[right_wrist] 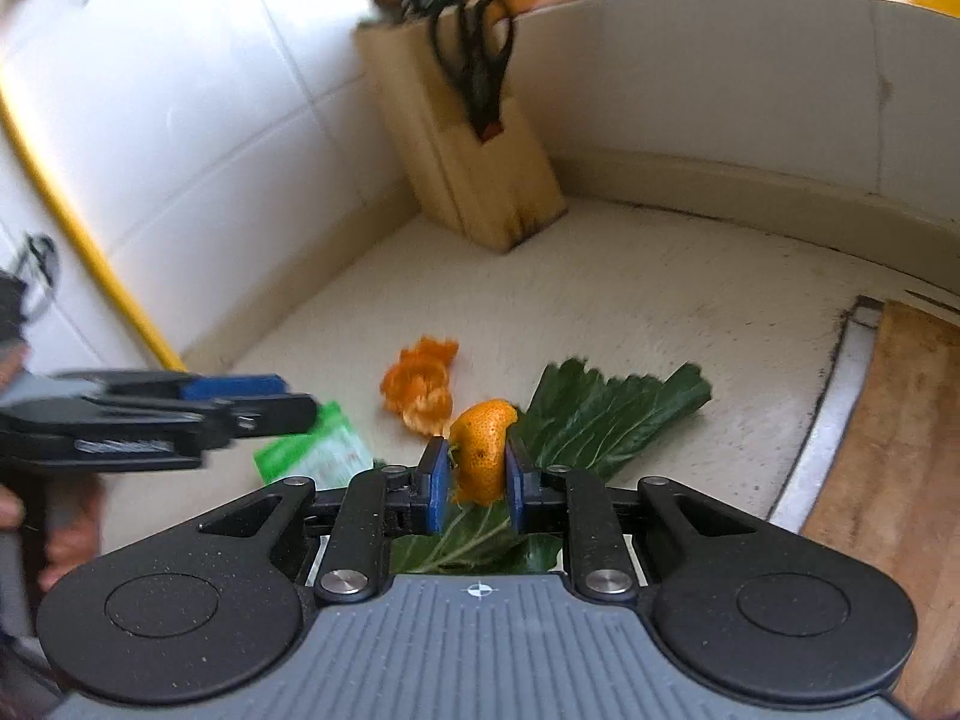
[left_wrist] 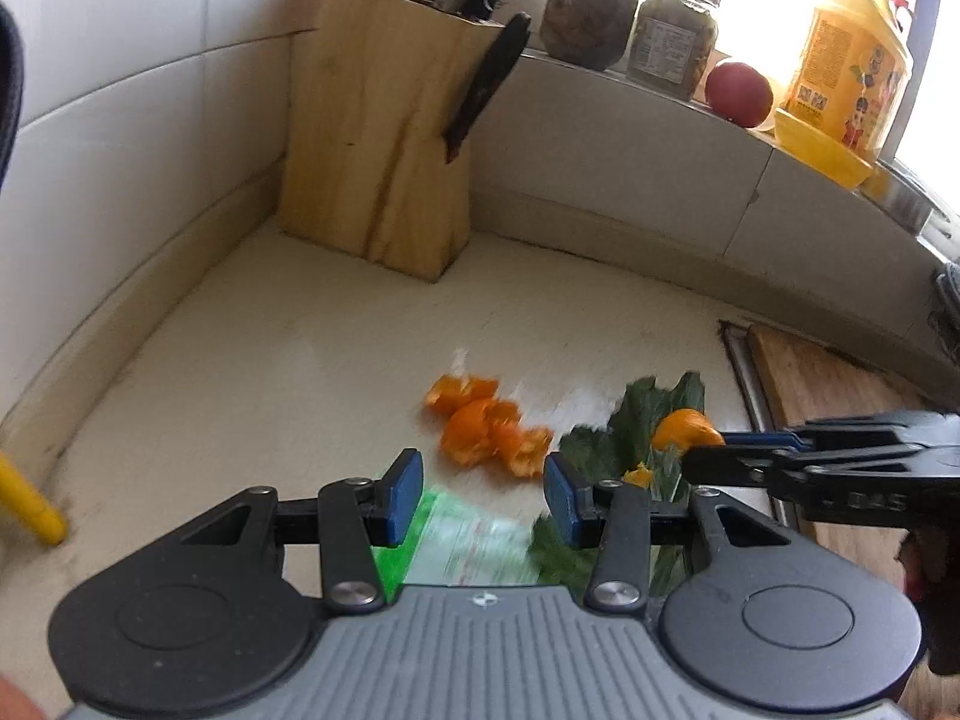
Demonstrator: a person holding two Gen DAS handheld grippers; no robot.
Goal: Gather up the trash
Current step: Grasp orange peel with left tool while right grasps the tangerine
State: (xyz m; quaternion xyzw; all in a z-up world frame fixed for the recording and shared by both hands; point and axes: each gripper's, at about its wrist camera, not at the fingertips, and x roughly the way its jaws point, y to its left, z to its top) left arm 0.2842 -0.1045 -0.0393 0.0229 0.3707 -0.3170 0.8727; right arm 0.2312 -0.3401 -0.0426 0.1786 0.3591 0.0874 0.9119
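On the white counter lie a pile of orange peel [left_wrist: 486,429] [right_wrist: 423,387], dark green leaves [left_wrist: 636,420] [right_wrist: 606,414] and a green-and-white wrapper [left_wrist: 462,540] [right_wrist: 315,453]. My right gripper [right_wrist: 477,477] is shut on a curved piece of orange peel [right_wrist: 483,450] [left_wrist: 684,429], held just above the leaves. My left gripper [left_wrist: 483,489] is open over the wrapper, with nothing between its blue pads; the peel pile lies just beyond its fingertips. In the right wrist view the left gripper [right_wrist: 240,396] reaches in from the left.
A wooden knife block [left_wrist: 384,138] [right_wrist: 474,156] stands in the back corner. Jars [left_wrist: 588,9], a red apple [left_wrist: 738,93] and a yellow oil bottle [left_wrist: 852,60] line the ledge. A wooden board [right_wrist: 888,468] lies right. A yellow tube [right_wrist: 78,240] runs along the left wall.
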